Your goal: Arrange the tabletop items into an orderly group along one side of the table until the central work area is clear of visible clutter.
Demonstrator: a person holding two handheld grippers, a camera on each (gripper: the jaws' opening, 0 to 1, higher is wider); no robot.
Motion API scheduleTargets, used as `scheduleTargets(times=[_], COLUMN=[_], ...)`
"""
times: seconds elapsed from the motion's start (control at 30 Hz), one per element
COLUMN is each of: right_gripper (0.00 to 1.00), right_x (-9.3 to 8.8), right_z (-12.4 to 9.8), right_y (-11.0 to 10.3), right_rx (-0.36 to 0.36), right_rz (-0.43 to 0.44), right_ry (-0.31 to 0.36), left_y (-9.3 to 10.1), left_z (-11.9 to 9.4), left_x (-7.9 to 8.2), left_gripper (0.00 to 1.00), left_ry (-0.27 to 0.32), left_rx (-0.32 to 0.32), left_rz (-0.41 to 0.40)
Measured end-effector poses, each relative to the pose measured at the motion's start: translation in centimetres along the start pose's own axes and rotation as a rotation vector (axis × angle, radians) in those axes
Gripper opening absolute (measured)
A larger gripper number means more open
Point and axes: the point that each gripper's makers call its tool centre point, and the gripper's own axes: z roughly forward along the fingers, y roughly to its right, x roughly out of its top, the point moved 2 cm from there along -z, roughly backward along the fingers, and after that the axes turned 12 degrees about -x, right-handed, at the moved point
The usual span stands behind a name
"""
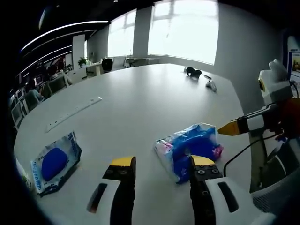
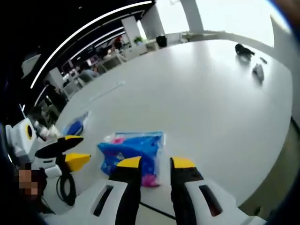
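A crumpled blue plastic bag with pink print lies on the white table, near its edge. My left gripper stands open just in front of the bag, nothing between its jaws. From the right, the right gripper's yellow tip hovers beside the bag. In the right gripper view the same bag lies under and just beyond my right gripper, whose jaws stand apart with a narrower gap and grip nothing. The left gripper appears at the left, open. A clear packet with a blue item lies further along the edge.
A long white strip lies flat on the table. At the far end sit a black item and a small white item. Desks and chairs stand beyond the table.
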Motion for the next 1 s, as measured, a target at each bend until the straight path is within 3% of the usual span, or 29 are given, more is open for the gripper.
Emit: scheduleTargets(times=[0.47, 1.0], right_gripper=[0.19, 0.18], right_x=[-0.6, -0.7], right_z=[1.1, 1.9], right_y=[0.2, -0.3], right_rx=[0.007, 0.016], right_rz=[0.012, 0.007], right_ry=[-0.024, -0.032], left_y=[-0.3, 0.2], left_z=[1.8, 3.3], left_x=[-1.1, -1.1], left_gripper=[0.24, 0.16], left_ry=[-0.049, -0.066], left_rx=[0.002, -0.020], left_rz=[-0.005, 0.011])
